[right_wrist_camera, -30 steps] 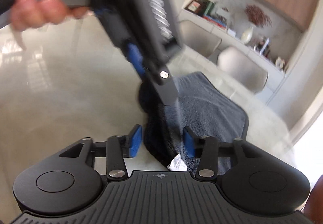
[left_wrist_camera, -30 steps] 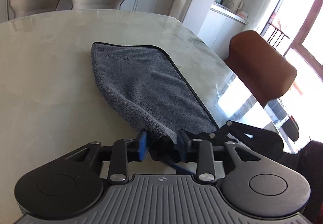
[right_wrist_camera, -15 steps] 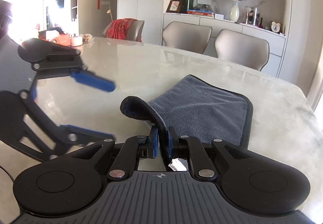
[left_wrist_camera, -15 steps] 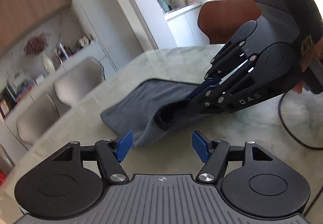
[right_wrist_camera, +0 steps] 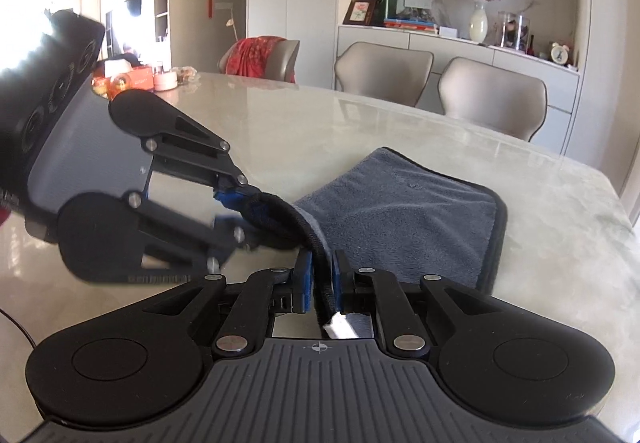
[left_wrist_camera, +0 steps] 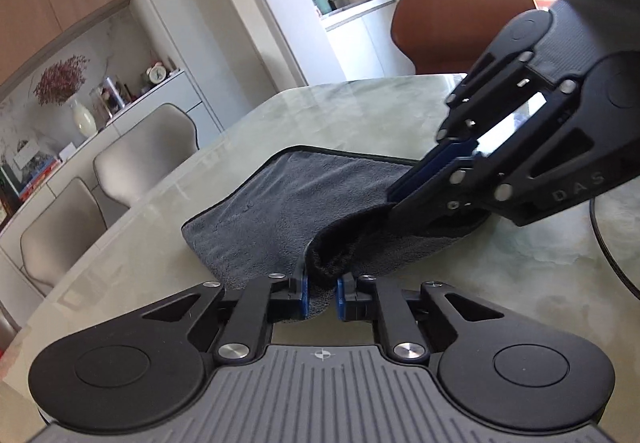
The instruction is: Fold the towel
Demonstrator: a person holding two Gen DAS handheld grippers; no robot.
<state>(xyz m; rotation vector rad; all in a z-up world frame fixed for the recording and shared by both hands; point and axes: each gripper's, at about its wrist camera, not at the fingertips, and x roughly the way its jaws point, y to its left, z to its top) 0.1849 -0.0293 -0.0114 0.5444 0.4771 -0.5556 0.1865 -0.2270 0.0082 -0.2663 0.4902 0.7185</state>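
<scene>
Two sets of fingers are on one grey plush towel with a dark bound edge, which lies on the pale marble-look surface in front of me. My left gripper has just been closing, and its blue-padded fingers now pinch a raised fold at the towel's near edge. My right gripper has just been opening a little; the towel's dark edge runs between its blue fingers, with a slight gap on the left side, so I cannot tell whether the pads press on the cloth. A small white tag of the towel shows just behind those fingers. Between the two grips the near edge is lifted off the surface and curls into a dark hump, while the far part of the towel lies flat. Beige upholstered chairs stand behind the surface, and a brown leather chair stands at its far side.
</scene>
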